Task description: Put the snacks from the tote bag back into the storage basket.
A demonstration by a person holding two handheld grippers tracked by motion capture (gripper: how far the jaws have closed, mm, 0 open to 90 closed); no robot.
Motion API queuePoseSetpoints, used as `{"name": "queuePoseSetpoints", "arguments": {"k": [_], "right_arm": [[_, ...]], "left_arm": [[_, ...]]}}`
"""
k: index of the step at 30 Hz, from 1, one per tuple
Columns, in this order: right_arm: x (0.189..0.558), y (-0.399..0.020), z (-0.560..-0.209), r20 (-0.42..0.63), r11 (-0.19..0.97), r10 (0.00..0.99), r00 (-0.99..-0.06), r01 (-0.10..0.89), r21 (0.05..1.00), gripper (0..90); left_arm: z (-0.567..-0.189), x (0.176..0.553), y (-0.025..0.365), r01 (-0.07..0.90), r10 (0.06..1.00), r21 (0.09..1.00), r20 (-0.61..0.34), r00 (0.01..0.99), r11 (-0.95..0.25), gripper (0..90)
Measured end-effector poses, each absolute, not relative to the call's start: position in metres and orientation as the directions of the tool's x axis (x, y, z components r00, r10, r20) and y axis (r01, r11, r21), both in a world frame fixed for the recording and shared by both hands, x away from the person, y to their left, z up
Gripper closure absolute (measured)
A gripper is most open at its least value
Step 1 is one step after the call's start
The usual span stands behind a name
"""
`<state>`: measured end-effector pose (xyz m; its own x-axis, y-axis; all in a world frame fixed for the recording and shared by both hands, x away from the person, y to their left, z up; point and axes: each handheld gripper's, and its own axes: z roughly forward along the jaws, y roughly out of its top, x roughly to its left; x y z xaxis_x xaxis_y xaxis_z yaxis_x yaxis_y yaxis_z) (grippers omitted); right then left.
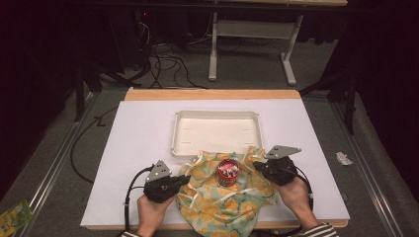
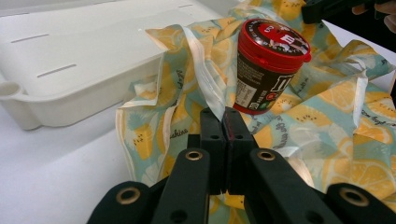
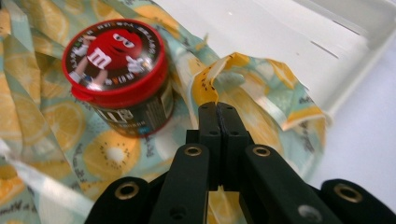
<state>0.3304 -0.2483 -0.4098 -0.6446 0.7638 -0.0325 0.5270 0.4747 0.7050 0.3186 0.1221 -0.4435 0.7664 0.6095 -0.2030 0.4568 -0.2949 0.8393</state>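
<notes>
High view: both hand-held grippers — left hand-held gripper (image 1: 184,179), right hand-held gripper (image 1: 257,166) — clamped on lemon-print cloth (image 1: 217,207); wrapping the candy tub (image 1: 228,172) has barely begun.

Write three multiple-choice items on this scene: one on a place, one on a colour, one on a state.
1. Where does the jar stand?
A. in the tray
B. on the cloth
C. on the floor
2. What colour is its lid?
A. red
B. blue
C. white
3. How are the left gripper's jaws?
A. wide open
B. shut on the jar
C. shut on the cloth

B: the jar sits on the cloth, in front of the tray.
A: the lid is red.
C: cloth edge is pinched between closed jaws.
</notes>
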Motion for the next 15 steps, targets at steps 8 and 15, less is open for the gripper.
{"name": "queuePoseSetpoints", "arguments": {"k": [8,15], "right_arm": [[0.308,-0.285,-0.420,-0.034,0.423,0.826,-0.563,0.577,0.698,90.0],[0.294,-0.313,-0.435,-0.012,0.370,0.872,-0.489,0.643,0.670,90.0]], "left_arm": [[-0.447,0.319,0.128,0.465,0.616,0.836,-0.209,0.759,-0.290,89.2],[-0.448,0.319,0.133,0.472,0.627,0.835,-0.211,0.750,-0.284,89.2]]}}
